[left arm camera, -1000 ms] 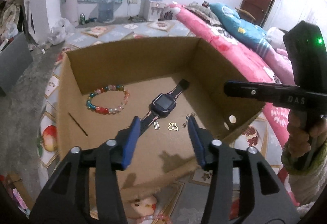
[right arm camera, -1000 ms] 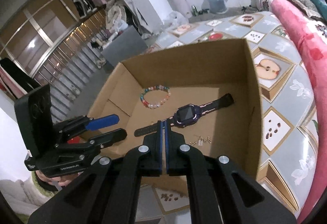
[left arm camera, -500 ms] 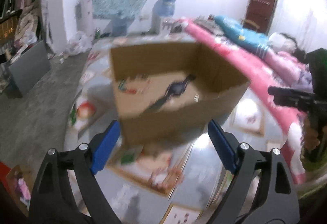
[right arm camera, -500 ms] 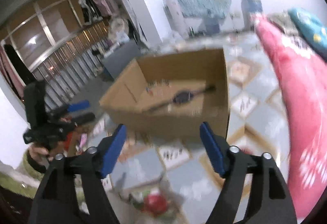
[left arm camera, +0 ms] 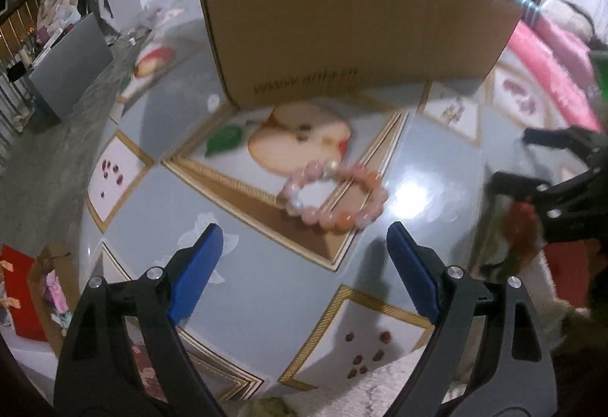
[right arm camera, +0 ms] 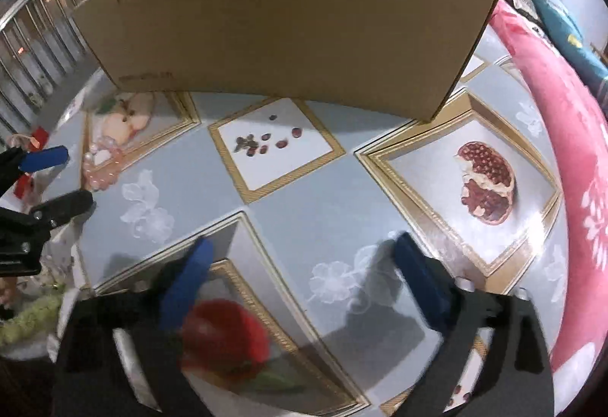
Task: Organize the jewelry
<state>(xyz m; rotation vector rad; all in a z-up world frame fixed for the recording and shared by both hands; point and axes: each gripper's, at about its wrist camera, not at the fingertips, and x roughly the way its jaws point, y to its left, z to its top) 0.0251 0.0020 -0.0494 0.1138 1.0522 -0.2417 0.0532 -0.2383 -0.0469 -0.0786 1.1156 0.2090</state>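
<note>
A pink bead bracelet (left arm camera: 334, 194) lies on the fruit-print cloth in front of the cardboard box (left arm camera: 342, 18). My left gripper (left arm camera: 300, 238) hovers just short of it, open, with only cloth between its blue pads. In the right wrist view the bracelet (right arm camera: 100, 166) sits far left beside the left gripper (right arm camera: 76, 175). My right gripper (right arm camera: 304, 246) points down at bare cloth before the box (right arm camera: 285, 18); its jaws are opening with nothing between them. From the left wrist it appears at the right edge as the right gripper (left arm camera: 511, 158). The box's inside is hidden.
The cloth (right arm camera: 304, 196) covers a low surface with printed fruit panels. Pink bedding (right arm camera: 570, 151) runs along the right. A grey bin (left arm camera: 68, 67) stands on the floor at left, and red packets (left arm camera: 19, 295) lie at the lower left.
Both grippers came back from over the box and sank toward the cloth in front of it. Both opened wide. The watch and beads inside the box went out of sight.
</note>
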